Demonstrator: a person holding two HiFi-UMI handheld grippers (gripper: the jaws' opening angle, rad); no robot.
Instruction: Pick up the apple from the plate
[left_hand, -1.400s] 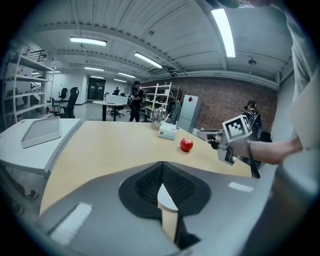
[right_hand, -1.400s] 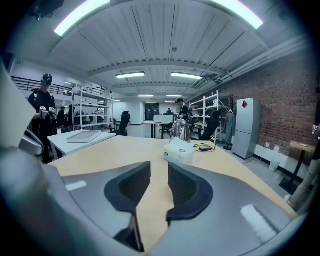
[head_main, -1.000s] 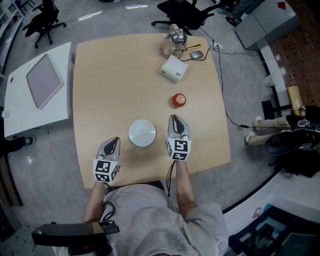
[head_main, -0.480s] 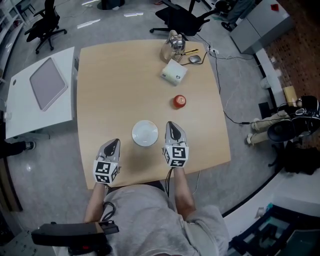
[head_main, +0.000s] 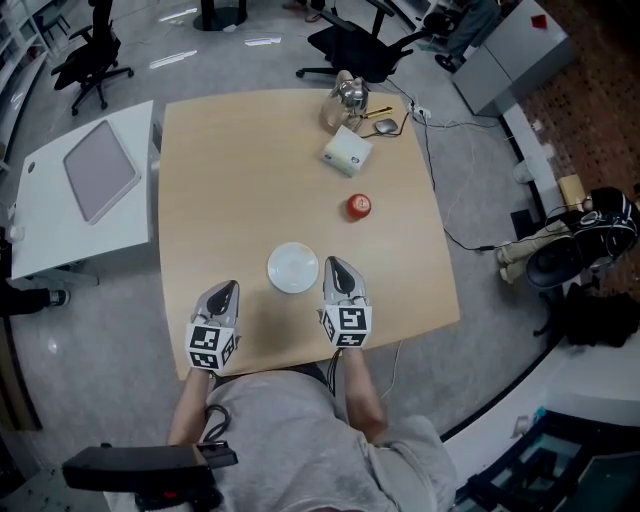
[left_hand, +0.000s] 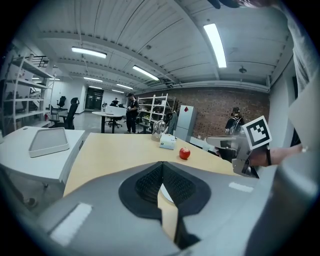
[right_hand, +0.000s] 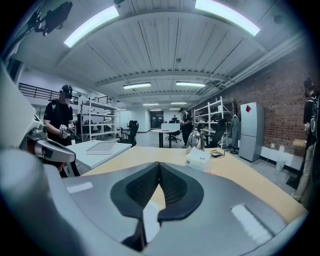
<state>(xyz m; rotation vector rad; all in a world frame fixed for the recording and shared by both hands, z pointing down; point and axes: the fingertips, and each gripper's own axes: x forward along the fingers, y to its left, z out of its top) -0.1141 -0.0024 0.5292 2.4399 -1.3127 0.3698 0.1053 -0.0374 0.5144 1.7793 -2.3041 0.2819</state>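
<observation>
The red apple (head_main: 358, 207) lies on the bare wooden table (head_main: 230, 180), beyond and to the right of the white plate (head_main: 292, 268), which holds nothing. My right gripper (head_main: 333, 262) is shut and empty just right of the plate, a good way short of the apple. My left gripper (head_main: 229, 286) is shut and empty too, left of the plate near the table's front edge. In the left gripper view the apple (left_hand: 184, 153) shows past the closed left gripper (left_hand: 162, 164). The right gripper view shows the right gripper (right_hand: 159, 164) with its pads meeting, and no apple.
A white box (head_main: 347, 152), a glass jug (head_main: 343, 95) and a mouse (head_main: 386, 126) sit at the table's far side. A white side table with a grey tray (head_main: 98, 170) stands to the left. Office chairs (head_main: 350, 35) stand beyond, and a cable (head_main: 450, 215) hangs off the right.
My right gripper has drawn back toward me, away from the apple, and now sits beside the plate. The apple and the plate have stayed put.
</observation>
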